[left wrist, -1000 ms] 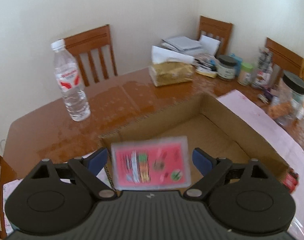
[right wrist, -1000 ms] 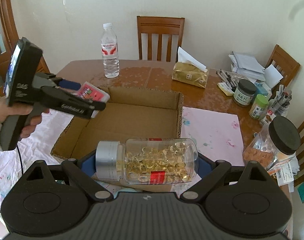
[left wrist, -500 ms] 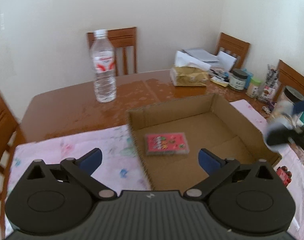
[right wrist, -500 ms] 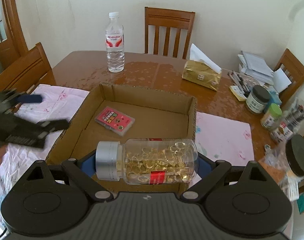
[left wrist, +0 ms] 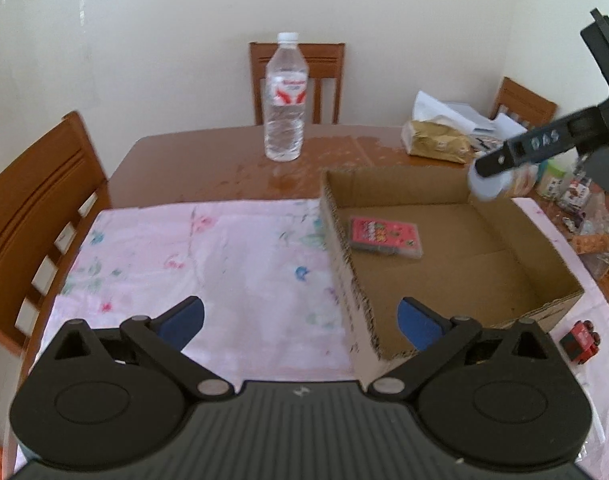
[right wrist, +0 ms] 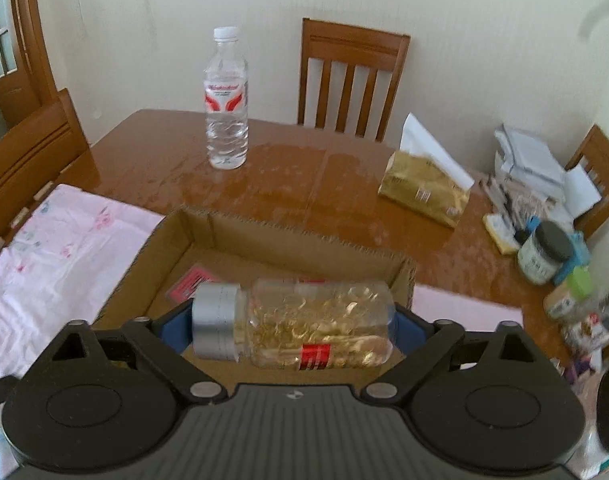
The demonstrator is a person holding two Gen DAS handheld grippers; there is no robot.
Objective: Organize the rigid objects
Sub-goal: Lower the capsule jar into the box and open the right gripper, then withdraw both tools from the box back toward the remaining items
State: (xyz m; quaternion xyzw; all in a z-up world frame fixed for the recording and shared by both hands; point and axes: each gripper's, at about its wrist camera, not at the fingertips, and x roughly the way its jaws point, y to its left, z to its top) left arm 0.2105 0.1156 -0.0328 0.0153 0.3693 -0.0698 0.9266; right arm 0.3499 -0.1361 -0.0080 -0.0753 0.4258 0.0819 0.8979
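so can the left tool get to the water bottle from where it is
Probably yes. The left tool is open and empty above the pink cloth, and the water bottle stands upright on bare table beyond it; the cardboard box sits off to the side.

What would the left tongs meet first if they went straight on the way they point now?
Most likely the pink floral cloth on the table. The left tongs are open and empty, and their right finger might clip the cardboard box's near wall; depth is unclear.
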